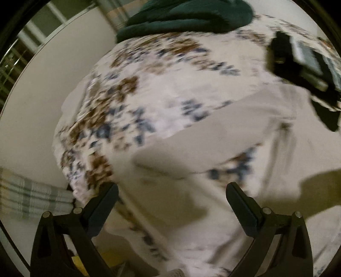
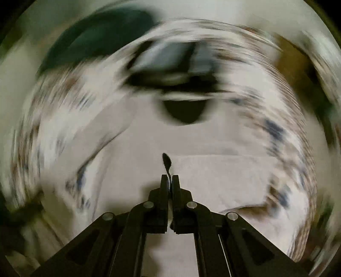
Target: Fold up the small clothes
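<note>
My left tongs (image 1: 171, 195) stood spread above the pale cloth (image 1: 213, 132) lying on the flowered sheet (image 1: 132, 89) — a green garment (image 1: 187, 17) lay far off. My right tongs (image 2: 169, 181) pinched the cloth's (image 2: 213, 176) edge — view blurred.

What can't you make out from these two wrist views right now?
- Right wrist view: motion blur smears the floral sheet and the dark garment; its shape is unreadable.
- Right gripper: jaws closed on a thin strip; which garment it belongs to is unclear.
- Left wrist view: the plaid fabric is cut off by the left edge.
- Left gripper: open; the pale cloth below is blurred.
</note>
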The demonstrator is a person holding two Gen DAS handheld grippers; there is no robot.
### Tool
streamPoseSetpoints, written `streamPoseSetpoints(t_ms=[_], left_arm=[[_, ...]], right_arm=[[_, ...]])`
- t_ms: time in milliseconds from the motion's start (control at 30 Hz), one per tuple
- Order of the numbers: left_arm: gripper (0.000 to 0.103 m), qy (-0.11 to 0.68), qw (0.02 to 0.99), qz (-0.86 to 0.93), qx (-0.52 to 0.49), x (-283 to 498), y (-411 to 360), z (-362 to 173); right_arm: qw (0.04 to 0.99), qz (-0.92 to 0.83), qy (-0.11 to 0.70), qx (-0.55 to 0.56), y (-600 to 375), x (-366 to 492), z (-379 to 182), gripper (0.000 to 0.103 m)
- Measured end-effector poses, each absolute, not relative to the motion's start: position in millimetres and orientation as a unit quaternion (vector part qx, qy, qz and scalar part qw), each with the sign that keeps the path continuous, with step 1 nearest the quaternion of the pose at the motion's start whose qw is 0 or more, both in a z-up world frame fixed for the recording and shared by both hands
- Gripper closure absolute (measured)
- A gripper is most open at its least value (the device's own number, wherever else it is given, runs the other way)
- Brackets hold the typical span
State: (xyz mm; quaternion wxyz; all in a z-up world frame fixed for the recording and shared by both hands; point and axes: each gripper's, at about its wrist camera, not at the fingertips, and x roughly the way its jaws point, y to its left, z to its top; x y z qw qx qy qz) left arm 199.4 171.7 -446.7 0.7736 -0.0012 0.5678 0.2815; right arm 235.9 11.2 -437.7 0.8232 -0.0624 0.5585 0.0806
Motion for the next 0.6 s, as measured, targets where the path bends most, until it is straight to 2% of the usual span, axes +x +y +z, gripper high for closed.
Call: streamPoseSetpoints(t_ms=[167,367,433,500,600], left_arm=[[0.0,0.578,0.751,0.319,-0.021,175,223,-466],[0.0,0.596,0.732,0.323,-0.07,161,270,-493],[0.0,0.597,0.725,0.323,-0.121,156,290,-498],[0.0,0.59,0.716,0.318,-0.196,149,314,-506],[0.002,0.575,0.692,0.301,-0.315,139,344,-524]], right_arm=[[0.735,0.171,0.624,-0.205,135,175,-537,0.101],[0.693,0.171,0.657,-0.242,159,145,-587,0.098],[0.684,0.173,0.681,-0.194,149,157,-586,0.088],[0.68,0.168,0.703,-0.119,127,168,-577,0.046],[0.693,0.132,0.707,-0.053,93,177,-564,0.043]])
